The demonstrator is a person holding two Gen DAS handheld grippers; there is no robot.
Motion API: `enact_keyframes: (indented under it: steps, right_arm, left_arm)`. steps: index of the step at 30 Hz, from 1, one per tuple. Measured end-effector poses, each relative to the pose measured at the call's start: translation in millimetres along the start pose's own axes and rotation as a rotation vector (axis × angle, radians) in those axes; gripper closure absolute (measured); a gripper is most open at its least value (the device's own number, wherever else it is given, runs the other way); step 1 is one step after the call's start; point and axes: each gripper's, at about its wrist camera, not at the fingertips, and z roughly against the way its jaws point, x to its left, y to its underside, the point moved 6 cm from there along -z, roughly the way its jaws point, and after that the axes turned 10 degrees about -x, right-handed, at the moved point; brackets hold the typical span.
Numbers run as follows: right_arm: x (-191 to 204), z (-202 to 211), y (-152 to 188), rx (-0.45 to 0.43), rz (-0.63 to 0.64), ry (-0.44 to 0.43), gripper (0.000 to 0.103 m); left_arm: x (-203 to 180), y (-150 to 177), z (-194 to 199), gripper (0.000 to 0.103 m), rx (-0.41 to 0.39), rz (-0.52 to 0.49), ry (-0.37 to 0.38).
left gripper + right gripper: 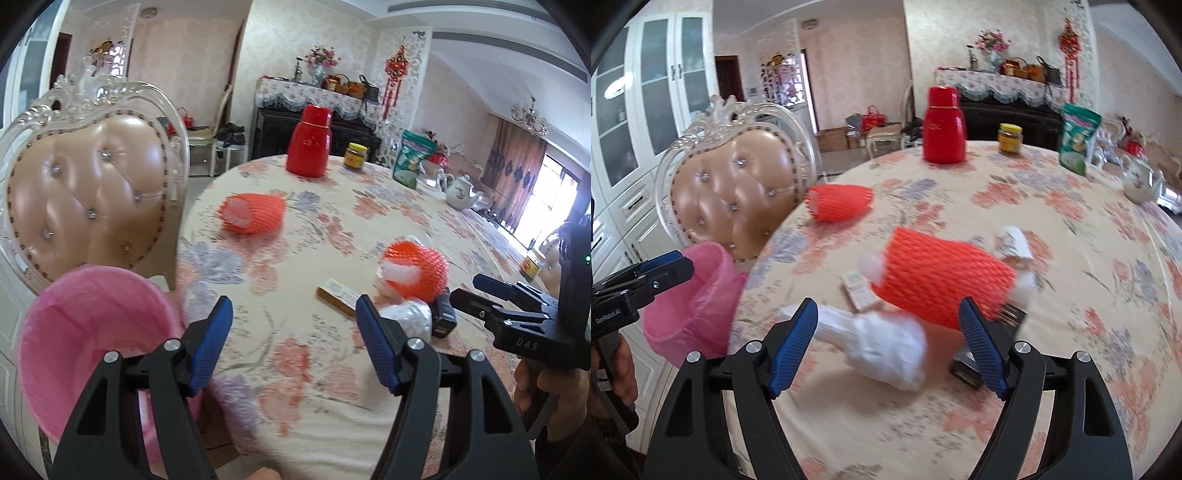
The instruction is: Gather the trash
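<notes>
Between the spread right tongs (pixel 888 343), a crumpled white wrapper (pixel 882 347) lies on the flowery desk (pixel 1071 332), not pinched yet. Squeeze its fat middle, then lift it to the pink bin (pixel 690 306) just beside the desk. Left tongs (pixel 293 339) are spread too, holding nothing.

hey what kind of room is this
Most likely a home dining room: a round table with a floral tablecloth, an ornate white chair with a tufted beige back, and a white porcelain teapot on the table.
</notes>
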Motion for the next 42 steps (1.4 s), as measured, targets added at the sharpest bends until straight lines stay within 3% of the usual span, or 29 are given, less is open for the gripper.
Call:
enact_keyframes:
  steps: [12, 17, 28, 38, 42]
  right_arm:
    - [-48.3, 3.5, 21.5, 0.035, -0.062, 0.049, 0.027]
    - [-60.4, 4.2, 25.2, 0.04, -0.076, 0.058, 0.024]
    - [-83.7, 5.2, 27.2, 0.042, -0.087, 0.072, 0.019]
    - [-99.8, 5.1, 30.9, 0.047, -0.093, 0.083, 0.018]
    - [-99.3, 4.2, 31.1, 0.051, -0.086, 0.079, 0.018]
  left_arm:
    - [-53.6, 18.4, -39.3, 0.024, 0.071, -0.016, 0.114]
    - [-69.2, 30.6, -56.6, 0.012, 0.115, -0.006, 0.144]
    - [-101.9, 56.6, -94.1, 0.012, 0.21, 0.04, 0.2]
    - [-113.7, 66.3, -121.0, 0.013, 0.257, 0.068, 0.197]
    - [-115.2, 67.8, -126.4, 0.025, 0.267, 0.061, 0.188]
